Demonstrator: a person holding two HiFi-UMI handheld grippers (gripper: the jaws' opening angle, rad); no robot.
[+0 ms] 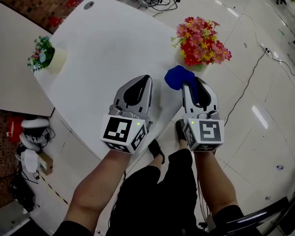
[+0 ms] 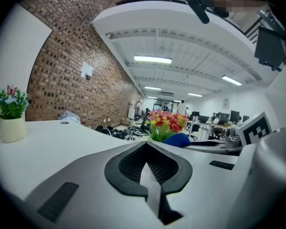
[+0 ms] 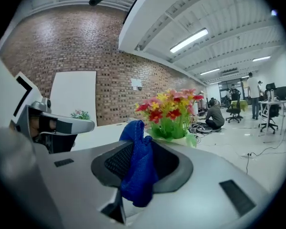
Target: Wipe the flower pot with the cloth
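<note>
Right now I am working two grippers held side by side over the near edge of a white table (image 1: pixel 108 43). The right gripper (image 1: pixel 188 85) is clenching a blue cloth (image 1: pixel 178 76) between its fingers. The cloth is bunching up past the fingertips and hanging down between them.

Just ahead of those fingertips, slightly to their right, the flower pot (image 1: pixel 200 67) is standing near the table's edge. It is a pale pot carrying red, pink and yellow flowers (image 1: pixel 201 41). The cloth is sitting close to the pot, but I cannot tell whether the two are touching.

The left gripper (image 1: pixel 146 78) is hovering just to the left of the right one, its fingers pressing together with nothing between them. Far to the left of the left fingertips, well apart from both grippers, a small cream pot (image 1: pixel 58 60) with a green plant is standing by the table's other edge.

Behind the grippers, bare forearms (image 1: pixel 96 186) are reaching forward above a glossy floor (image 1: pixel 265 97).
</note>
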